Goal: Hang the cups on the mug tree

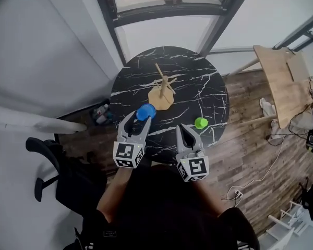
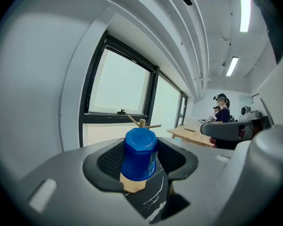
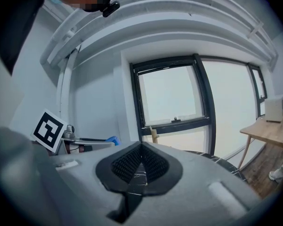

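Note:
My left gripper [image 1: 137,120] is shut on a blue cup [image 1: 145,112], held upside down over the near left part of the round black marble table [image 1: 198,82]. In the left gripper view the blue cup [image 2: 140,153] fills the gap between the pads, with the wooden mug tree [image 2: 142,123] showing behind it. The mug tree [image 1: 162,87] stands near the table's middle with bare pegs. A green cup [image 1: 201,123] sits on the table at the near right. My right gripper [image 1: 185,134] is shut and empty, just left of the green cup. Its closed pads [image 3: 140,165] meet in the right gripper view.
A black office chair [image 1: 52,165] stands at the left of the table. A light wooden desk [image 1: 281,82] is at the right over the wood floor, with cables near it. Windows run behind the table. People stand far off by the desk [image 2: 191,133] in the left gripper view.

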The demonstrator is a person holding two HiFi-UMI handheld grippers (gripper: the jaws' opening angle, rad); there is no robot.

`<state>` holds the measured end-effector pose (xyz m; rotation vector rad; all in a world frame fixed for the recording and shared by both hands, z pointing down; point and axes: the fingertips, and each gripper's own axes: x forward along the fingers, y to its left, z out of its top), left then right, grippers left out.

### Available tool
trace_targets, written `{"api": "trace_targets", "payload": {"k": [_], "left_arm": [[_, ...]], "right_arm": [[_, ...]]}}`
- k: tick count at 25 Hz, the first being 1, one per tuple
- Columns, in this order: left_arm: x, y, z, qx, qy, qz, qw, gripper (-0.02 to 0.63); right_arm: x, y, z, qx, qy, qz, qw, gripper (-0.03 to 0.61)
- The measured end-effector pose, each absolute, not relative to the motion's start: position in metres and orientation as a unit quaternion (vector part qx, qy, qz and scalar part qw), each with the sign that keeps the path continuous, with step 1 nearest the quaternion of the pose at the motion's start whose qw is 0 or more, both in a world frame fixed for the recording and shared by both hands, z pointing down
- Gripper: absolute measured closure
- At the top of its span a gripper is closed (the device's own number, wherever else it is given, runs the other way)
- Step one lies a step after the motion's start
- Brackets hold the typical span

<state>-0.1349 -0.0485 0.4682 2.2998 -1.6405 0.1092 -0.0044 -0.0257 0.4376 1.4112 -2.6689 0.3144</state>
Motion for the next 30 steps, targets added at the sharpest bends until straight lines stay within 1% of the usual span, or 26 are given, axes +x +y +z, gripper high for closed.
{"api": "trace_targets", "payload": {"k": [17, 26, 30], "left_arm": [[-0.146, -0.115, 0.503, 0.830, -0.529, 0.034, 0.177, 0.397], [-0.145, -0.128, 0.524, 0.834, -0.514, 0.030, 0.198, 0.396], [-0.141, -0.134, 0.525, 0.838, -0.508, 0.032, 0.197, 0.396]], "right_arm": [[-0.026, -0.057, 0.444, 0.515, -0.848, 0.102, 0.065, 0.578], [-0.030, -0.057, 0.451, 0.530, -0.838, 0.106, 0.073, 0.578], [-0.030, -0.061, 0.448, 0.536, -0.834, 0.104, 0.075, 0.578]]}}
